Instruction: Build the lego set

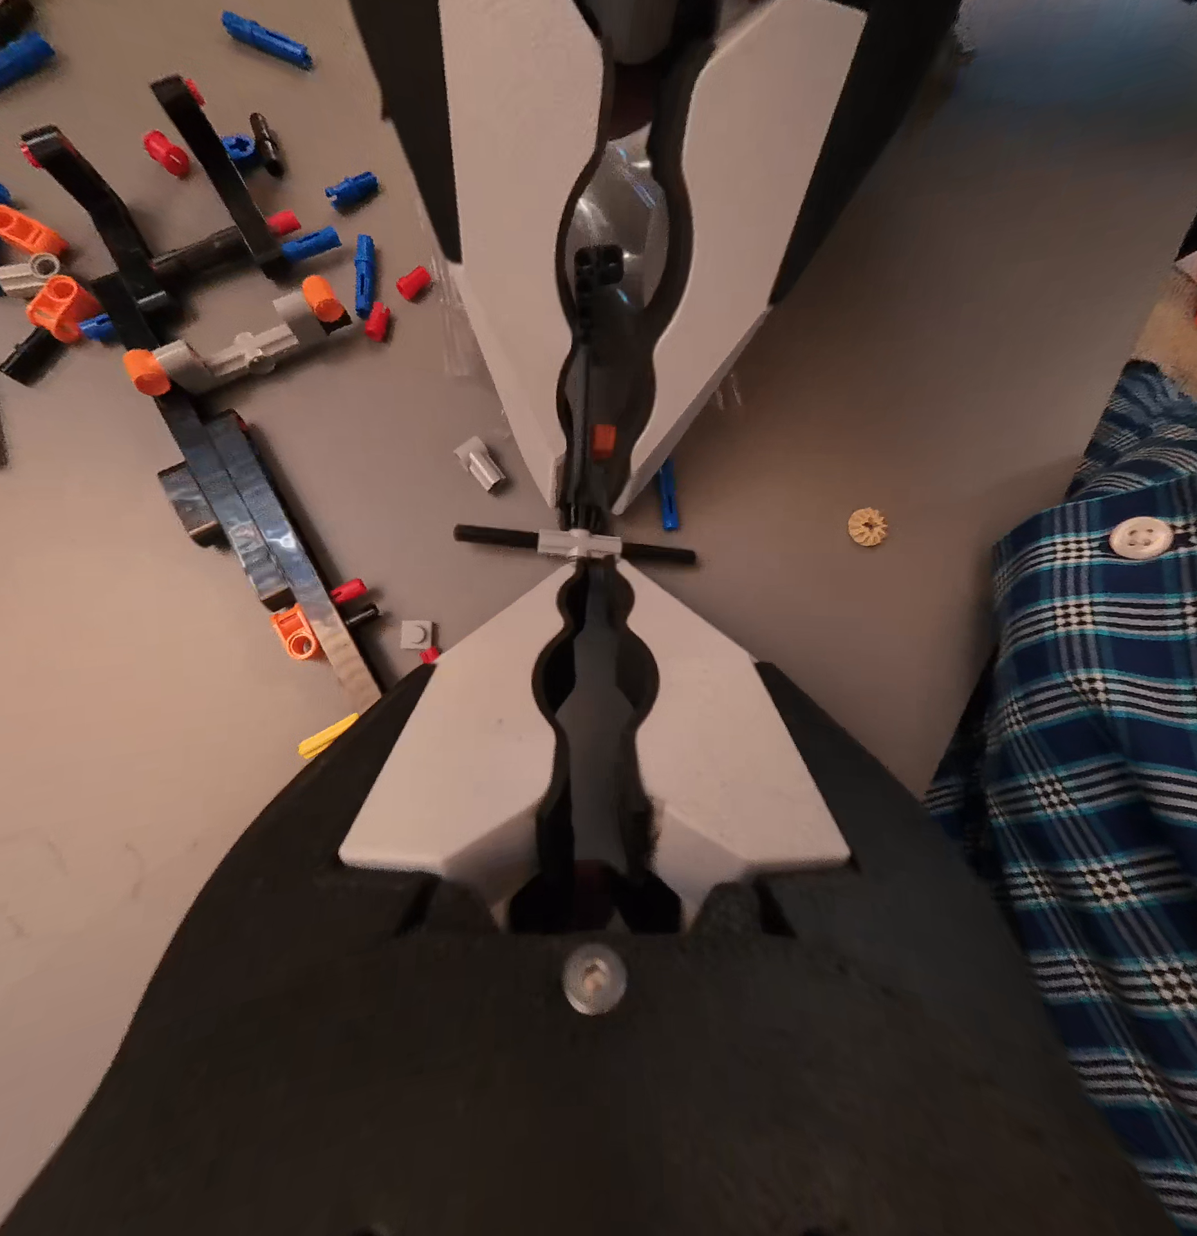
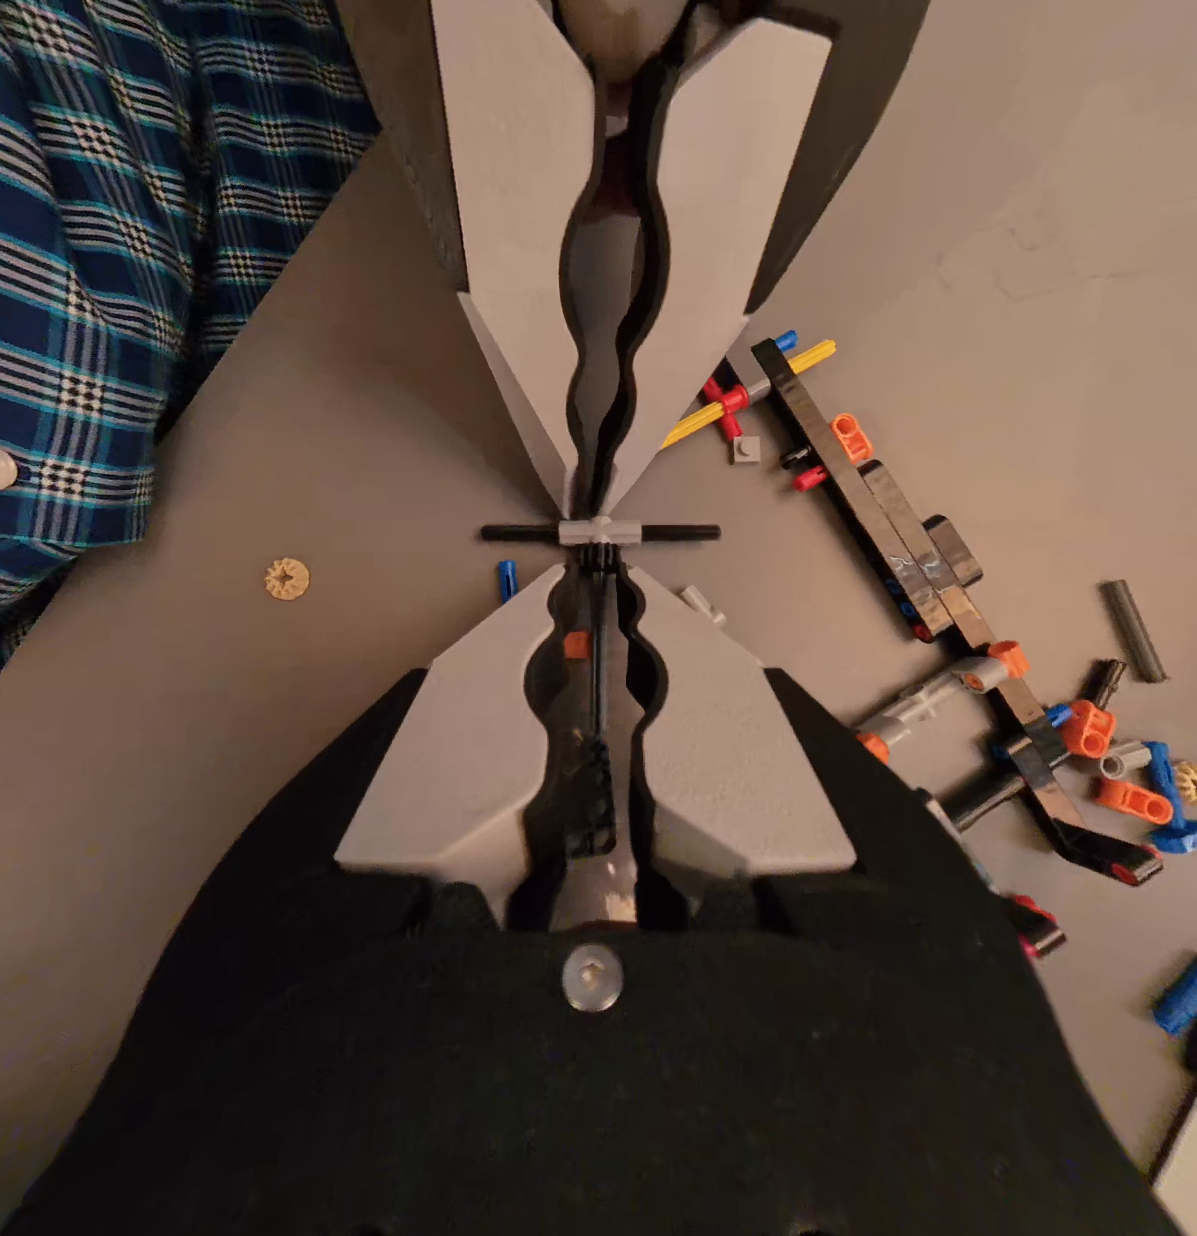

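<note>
- Now your two grippers meet tip to tip over the grey table (image 1: 850,334), and between them hangs a black axle (image 1: 495,535) with a grey connector (image 1: 572,543) in its middle.
- Your left gripper (image 1: 586,568) is clenched, its tips touching the grey connector from its side.
- Your right gripper (image 2: 586,568) is also clenched; it grasps a black toothed piece (image 2: 594,555) that touches the connector, and a thin black part with an orange bit runs back between its fingers.
- I judge you are joining this black piece to the connector; if it is fully seated, I cannot tell.
- The build seems to be at an early or middle stage: one long black beam assembly (image 2: 917,535) lies on the table, partly made.
- Many pieces remain loose: blue pins (image 1: 365,271), red pins, orange connectors (image 1: 61,304), a yellow axle (image 2: 810,358) and a tan gear (image 1: 868,527).
</note>
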Demonstrator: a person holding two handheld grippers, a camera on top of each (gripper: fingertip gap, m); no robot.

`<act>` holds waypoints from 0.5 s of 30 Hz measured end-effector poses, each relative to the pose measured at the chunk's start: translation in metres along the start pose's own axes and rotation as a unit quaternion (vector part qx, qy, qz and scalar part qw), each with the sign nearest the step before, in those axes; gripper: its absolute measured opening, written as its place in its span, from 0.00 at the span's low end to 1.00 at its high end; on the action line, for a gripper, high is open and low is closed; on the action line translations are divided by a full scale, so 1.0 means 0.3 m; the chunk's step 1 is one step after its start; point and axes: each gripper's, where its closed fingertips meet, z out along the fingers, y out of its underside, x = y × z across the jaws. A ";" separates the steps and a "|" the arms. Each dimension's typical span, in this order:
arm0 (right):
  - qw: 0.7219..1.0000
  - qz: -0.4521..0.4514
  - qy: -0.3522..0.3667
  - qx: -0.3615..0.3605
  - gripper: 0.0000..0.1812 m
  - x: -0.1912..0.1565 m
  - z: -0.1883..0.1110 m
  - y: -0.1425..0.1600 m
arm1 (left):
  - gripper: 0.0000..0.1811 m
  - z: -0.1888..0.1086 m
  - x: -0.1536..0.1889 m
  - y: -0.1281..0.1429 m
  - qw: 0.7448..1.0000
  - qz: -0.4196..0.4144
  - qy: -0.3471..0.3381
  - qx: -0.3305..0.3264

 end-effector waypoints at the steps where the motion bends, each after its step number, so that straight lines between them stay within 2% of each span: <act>1: 1.000 0.007 0.002 0.002 0.06 -0.001 -0.001 -0.001 | 0.02 -0.004 0.001 -0.001 1.000 -0.002 0.002 0.004; 7: 0.999 0.033 0.021 0.002 0.06 -0.005 -0.002 -0.009 | 0.05 -0.022 -0.003 -0.001 1.000 -0.001 0.003 0.012; 10: 0.998 0.048 0.034 0.000 0.00 0.001 -0.003 -0.006 | 0.06 -0.024 0.003 0.001 1.000 0.001 0.006 0.015; 15: 0.996 0.072 0.047 0.020 0.00 -0.003 -0.022 -0.017 | 0.08 -0.044 0.006 -0.016 0.999 -0.005 0.015 0.034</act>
